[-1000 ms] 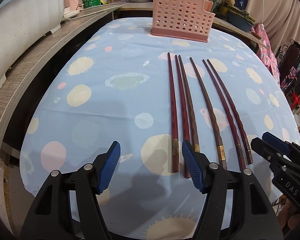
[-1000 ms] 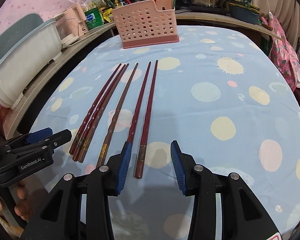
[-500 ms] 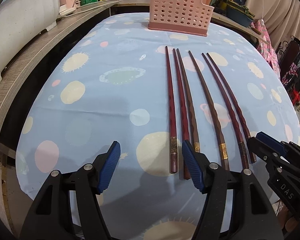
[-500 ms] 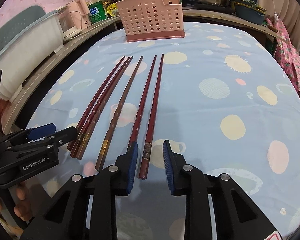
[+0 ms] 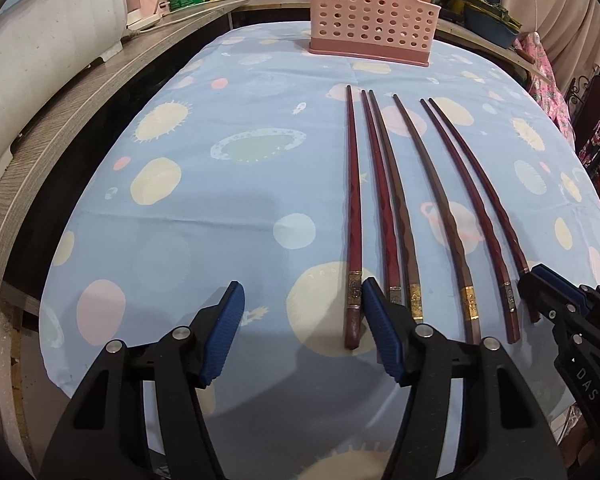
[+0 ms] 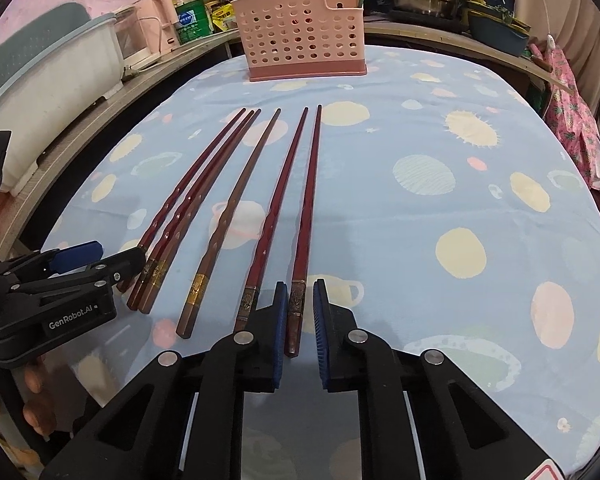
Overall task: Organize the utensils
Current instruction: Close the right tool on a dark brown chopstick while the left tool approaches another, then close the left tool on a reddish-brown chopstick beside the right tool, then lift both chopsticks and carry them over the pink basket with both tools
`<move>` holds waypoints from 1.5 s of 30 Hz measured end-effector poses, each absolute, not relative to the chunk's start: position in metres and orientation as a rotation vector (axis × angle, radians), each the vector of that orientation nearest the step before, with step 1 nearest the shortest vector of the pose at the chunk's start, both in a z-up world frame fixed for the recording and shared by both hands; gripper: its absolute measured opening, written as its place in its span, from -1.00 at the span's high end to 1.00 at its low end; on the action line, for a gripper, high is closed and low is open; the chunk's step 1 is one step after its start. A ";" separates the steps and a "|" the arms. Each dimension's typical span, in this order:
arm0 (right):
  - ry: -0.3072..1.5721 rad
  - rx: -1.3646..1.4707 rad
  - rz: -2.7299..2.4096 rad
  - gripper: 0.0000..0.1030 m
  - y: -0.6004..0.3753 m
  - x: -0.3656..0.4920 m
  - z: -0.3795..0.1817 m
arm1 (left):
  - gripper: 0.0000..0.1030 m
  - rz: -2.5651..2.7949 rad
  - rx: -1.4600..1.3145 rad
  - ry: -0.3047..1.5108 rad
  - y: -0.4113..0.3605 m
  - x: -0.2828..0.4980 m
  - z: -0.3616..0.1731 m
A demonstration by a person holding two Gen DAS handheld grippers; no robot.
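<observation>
Chopsticks (image 6: 236,204), six, lie on the tablecloth (image 6: 420,220), tips toward the pink basket (image 6: 300,48) at 12 o'clock. Right gripper (image 6: 300,320) pinches the rightmost chopstick (image 6: 306,216). Left gripper (image 5: 300,328) is closing on nothing, with the leftmost one just inside its right pad.

The tabletop (image 5: 220,200) is covered by a light blue cloth (image 6: 440,208) printed with pale yellow, pink and green spots and sun shapes. Six dark reddish-brown chopsticks (image 5: 404,204) lie side by side on the cloth toward the right, their thin tips pointing to the far end and their gold-banded thick ends at the near edge. At the far end stands a pink perforated basket (image 5: 370,16), directly on the cloth.
</observation>
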State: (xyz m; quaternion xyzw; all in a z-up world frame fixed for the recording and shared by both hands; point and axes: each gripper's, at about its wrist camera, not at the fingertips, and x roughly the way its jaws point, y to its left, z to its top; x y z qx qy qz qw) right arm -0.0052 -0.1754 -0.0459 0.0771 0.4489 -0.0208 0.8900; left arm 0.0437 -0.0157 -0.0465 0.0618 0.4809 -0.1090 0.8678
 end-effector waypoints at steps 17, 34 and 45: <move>0.931 0.177 -0.070 0.87 -0.188 -0.007 -0.045 | 0.75 -0.216 0.093 1.022 -0.001 0.053 -0.043; 0.895 0.202 -0.091 0.87 -0.200 -0.004 -0.032 | 0.86 -0.215 0.073 1.034 0.006 0.061 -0.039; 0.822 0.230 -0.092 0.87 -0.216 0.007 0.001 | 0.86 -0.225 0.057 0.991 0.007 0.068 -0.012</move>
